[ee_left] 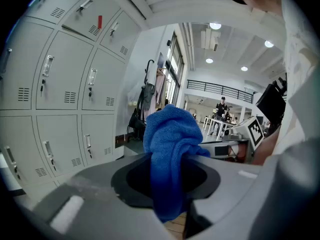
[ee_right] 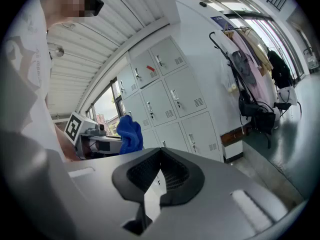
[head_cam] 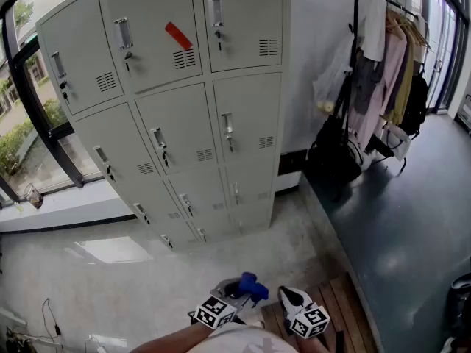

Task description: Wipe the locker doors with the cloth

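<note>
A grey bank of lockers (head_cam: 176, 101) stands ahead against the wall, with a red tag (head_cam: 177, 35) on one upper door. At the bottom of the head view my left gripper (head_cam: 237, 294) is shut on a blue cloth (head_cam: 250, 285), well short of the doors. In the left gripper view the cloth (ee_left: 172, 154) bulges up out of the jaws, with the lockers (ee_left: 55, 89) off to the left. My right gripper (head_cam: 291, 296) is beside it, shut and empty. The right gripper view shows its pads (ee_right: 172, 176) together, and the cloth (ee_right: 130, 134) to the left.
A coat rack with hanging clothes (head_cam: 394, 57) and a black bag (head_cam: 331, 157) stand right of the lockers. A large window (head_cam: 26, 131) is at the left. Wooden boards (head_cam: 346, 300) lie below the grippers, and cables (head_cam: 44, 322) at the bottom left.
</note>
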A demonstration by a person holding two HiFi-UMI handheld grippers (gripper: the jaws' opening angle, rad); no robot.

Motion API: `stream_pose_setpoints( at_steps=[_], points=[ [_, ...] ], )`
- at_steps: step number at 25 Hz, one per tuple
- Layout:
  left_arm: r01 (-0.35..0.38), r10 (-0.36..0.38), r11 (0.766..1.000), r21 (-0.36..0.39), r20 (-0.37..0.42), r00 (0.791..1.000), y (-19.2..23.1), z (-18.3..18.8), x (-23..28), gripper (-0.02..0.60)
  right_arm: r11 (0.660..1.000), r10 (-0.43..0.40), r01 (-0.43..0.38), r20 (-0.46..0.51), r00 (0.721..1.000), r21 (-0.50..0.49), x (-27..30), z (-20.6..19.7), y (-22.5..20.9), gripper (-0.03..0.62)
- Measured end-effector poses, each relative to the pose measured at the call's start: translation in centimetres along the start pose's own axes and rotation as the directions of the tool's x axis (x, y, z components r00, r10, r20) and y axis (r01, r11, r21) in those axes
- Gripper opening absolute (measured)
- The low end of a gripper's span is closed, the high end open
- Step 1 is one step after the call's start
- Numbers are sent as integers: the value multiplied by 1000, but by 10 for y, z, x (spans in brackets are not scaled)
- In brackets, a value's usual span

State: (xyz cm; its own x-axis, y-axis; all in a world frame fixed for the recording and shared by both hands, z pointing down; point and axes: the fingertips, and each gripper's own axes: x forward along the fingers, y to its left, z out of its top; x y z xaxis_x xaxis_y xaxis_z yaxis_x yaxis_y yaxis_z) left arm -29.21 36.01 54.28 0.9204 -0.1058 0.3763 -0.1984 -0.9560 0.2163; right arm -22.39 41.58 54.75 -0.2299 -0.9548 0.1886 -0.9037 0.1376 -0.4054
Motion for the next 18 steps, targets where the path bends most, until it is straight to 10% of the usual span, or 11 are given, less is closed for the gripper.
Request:
stream_pose_setpoints(
  at_steps=[18],
  points=[
    [-12,14,999,-42,33,999,109,32,35,132,1000,-18,17,-24,1000,-26,98,34,-35,8]
  ],
)
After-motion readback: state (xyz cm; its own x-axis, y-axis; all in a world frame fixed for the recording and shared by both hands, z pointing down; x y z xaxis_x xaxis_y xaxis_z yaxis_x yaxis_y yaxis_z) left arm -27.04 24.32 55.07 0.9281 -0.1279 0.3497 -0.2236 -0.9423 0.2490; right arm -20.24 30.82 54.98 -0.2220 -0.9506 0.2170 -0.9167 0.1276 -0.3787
